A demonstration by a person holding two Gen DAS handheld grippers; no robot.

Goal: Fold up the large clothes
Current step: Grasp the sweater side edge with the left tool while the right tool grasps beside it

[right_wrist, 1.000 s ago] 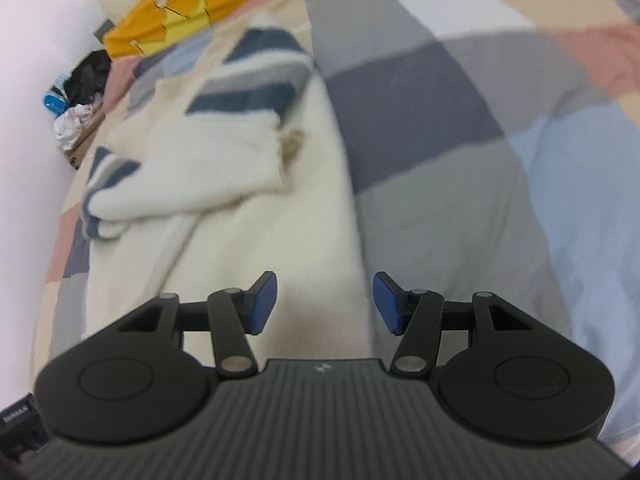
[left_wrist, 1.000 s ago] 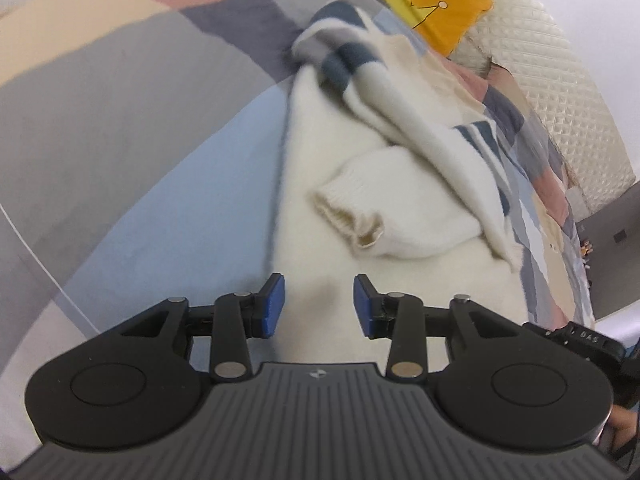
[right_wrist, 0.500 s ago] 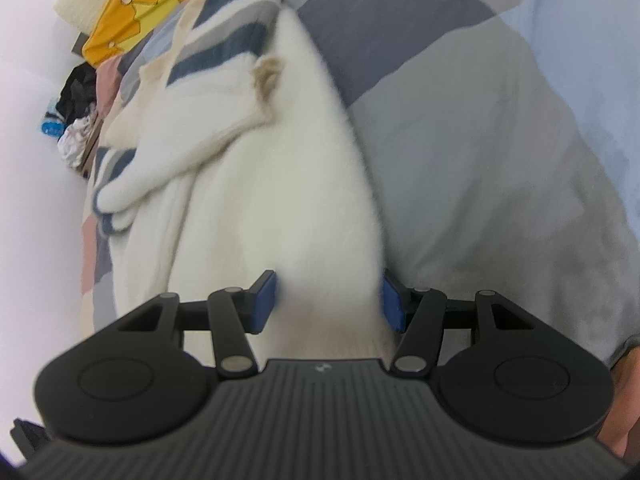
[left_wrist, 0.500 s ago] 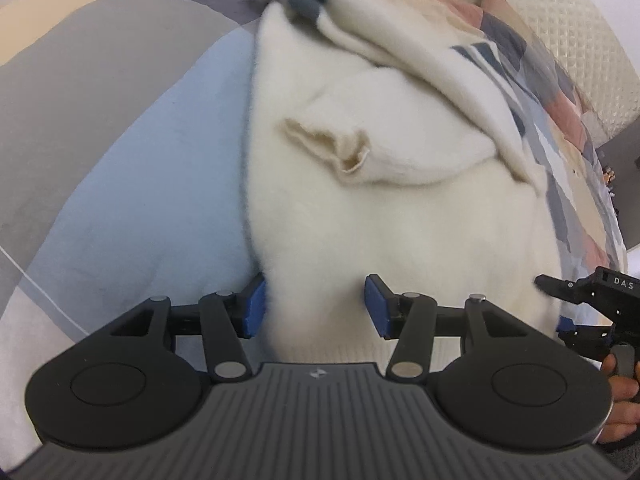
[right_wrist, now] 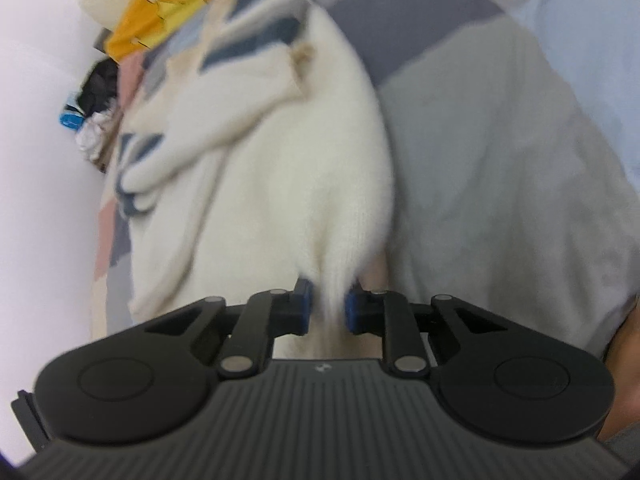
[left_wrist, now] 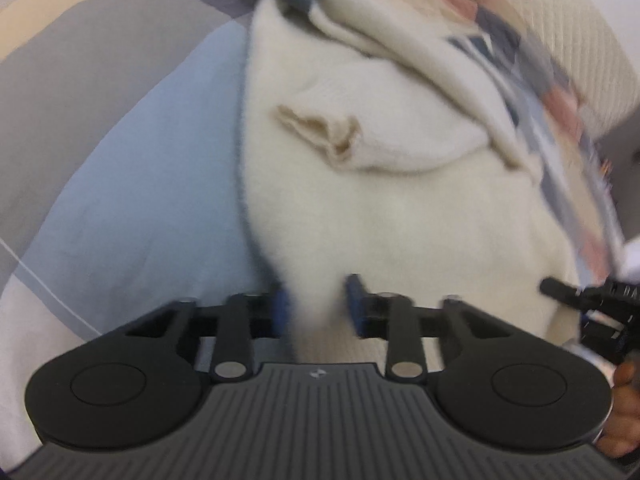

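We've got the fluffy cream sweater with navy-striped sleeves (left_wrist: 400,216) lying on the colour-block patchwork bedspread (left_wrist: 132,184), sleeves already folded in, body fold not yet done. Left gripper (left_wrist: 318,304) and right gripper (right_wrist: 327,306) just closed narrow, each pinching a near hem corner.
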